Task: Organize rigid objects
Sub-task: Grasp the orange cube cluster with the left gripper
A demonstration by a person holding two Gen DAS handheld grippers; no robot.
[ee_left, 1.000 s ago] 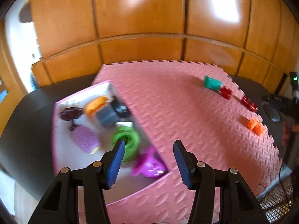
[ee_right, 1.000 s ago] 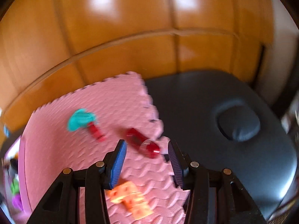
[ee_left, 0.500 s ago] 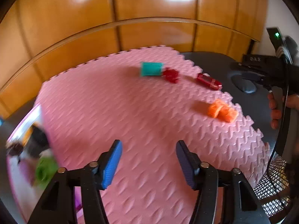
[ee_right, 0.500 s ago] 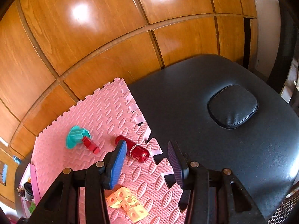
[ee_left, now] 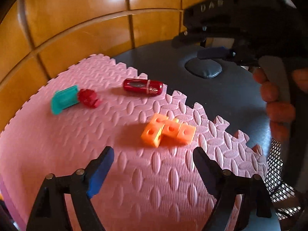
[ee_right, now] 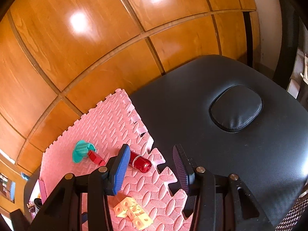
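Pink interlocking foam mat [ee_left: 154,182] spread over black padded table [ee_right: 221,134]; oval cushion plug [ee_right: 236,108] set in the black top. Glossy wooden wall panels [ee_right: 86,38] behind. Black mesh basket [ee_left: 276,175] at table's edge.

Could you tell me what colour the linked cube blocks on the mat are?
Orange cube blocks, clearest in the left wrist view.

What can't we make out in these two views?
- Bin: right wrist view, cut by the left edge; contents too small and dark. Absent from the left view.
- Red tube: right view, far end behind the right tongs' left finger.
- Orange blocks: right view, partly behind the tongs' frame.
- Right hand: left view, cut by the right edge.
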